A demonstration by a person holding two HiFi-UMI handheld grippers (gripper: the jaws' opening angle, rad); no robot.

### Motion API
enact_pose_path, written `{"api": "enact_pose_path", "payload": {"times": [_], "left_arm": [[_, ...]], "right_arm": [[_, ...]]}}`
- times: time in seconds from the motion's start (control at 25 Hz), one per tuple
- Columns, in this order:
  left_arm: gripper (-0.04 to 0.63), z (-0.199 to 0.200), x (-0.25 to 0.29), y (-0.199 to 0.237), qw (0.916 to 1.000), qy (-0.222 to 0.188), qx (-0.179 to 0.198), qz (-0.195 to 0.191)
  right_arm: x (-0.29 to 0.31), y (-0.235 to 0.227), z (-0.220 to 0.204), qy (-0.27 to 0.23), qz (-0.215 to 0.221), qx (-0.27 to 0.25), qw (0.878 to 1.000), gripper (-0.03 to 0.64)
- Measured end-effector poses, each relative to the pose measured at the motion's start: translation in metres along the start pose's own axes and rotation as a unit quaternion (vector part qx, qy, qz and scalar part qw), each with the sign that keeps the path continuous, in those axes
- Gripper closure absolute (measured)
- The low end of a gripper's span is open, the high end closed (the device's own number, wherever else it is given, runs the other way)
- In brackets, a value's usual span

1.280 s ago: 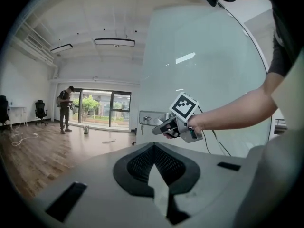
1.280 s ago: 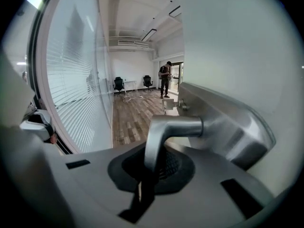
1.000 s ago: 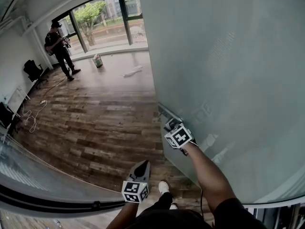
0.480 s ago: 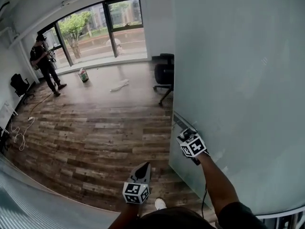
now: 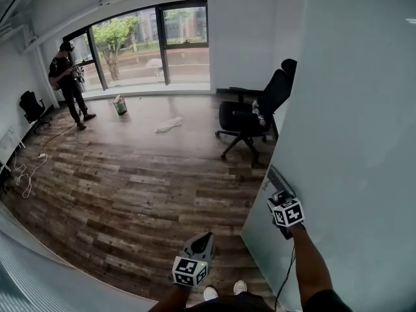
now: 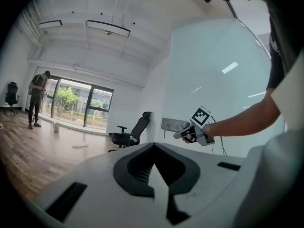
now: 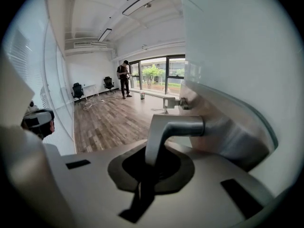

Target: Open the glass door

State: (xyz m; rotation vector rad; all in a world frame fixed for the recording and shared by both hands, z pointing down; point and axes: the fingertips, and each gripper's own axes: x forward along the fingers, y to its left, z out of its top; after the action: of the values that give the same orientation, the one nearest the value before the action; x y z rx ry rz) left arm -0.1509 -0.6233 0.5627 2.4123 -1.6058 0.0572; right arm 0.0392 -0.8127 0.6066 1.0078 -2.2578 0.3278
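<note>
Wood floor [image 5: 130, 187], window wall at the back.

Risks, left to right:
- Left hand-held gripper [image 5: 202, 240]: jaws together on nothing, hanging clear of the door. No backup if the pull fails.
- Office chair [image 5: 250, 112] sits near the free edge of the glass door [image 5: 351, 129]. A wider swing could clip it.
- Right hand-held gripper [image 5: 278, 197] is clamped on the lever handle [image 7: 173, 127], low on the door at right. The lever is smooth metal, and I'd expect the pull angle to change with the swing, so the jaws could slide off.

Counts:
- person [image 5: 68, 83]: one
- chairs in head view: two, including the far chair [image 5: 31, 106]
- bucket [image 5: 119, 104]: one
- hand-held grippers: two
- door: one
- handle: one
</note>
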Motion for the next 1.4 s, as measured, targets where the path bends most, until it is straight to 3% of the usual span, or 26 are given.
{"api": "enact_pose_path", "payload": {"times": [0.24,0.88,1.4], "left_arm": [[0.594,-0.004,0.037,-0.007,0.9998,0.018,-0.002,0.01],[0.594,0.023,0.13,-0.019,0.9984,-0.013,0.0,0.055],[0.594,0.031,0.151,-0.031,0.9975,-0.025,-0.002,0.066]], "right_arm": [[-0.001,-0.073,0.002,0.001,-0.034,0.023,0.999,0.604],[-0.022,-0.263,-0.038,0.013,-0.113,0.103,0.988,0.604],[-0.035,-0.314,-0.057,0.048,-0.114,0.122,0.985,0.604]]}}
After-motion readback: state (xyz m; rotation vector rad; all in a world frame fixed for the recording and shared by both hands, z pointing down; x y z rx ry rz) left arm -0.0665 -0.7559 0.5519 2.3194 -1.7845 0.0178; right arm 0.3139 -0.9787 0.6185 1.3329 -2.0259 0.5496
